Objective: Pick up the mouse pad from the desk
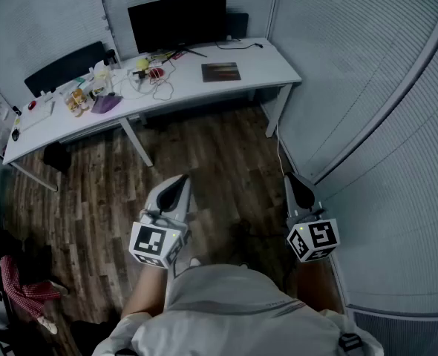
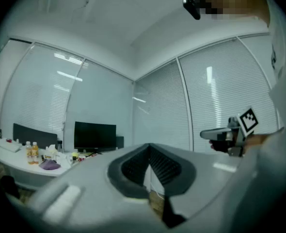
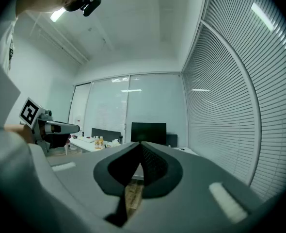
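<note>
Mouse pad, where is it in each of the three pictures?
Head view: the mouse pad lies flat on the white desk, just right of the black monitor.
Left gripper view: it cannot be made out; only the black monitor shows clearly.
Right gripper view: it cannot be made out on the far desk.
Shared landmark: the black monitor, seen in all three.

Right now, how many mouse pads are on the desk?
1. The mouse pad lies flat on the right part of the desk, just right of the monitor, apart from the clutter at left, which might hide another.
</note>
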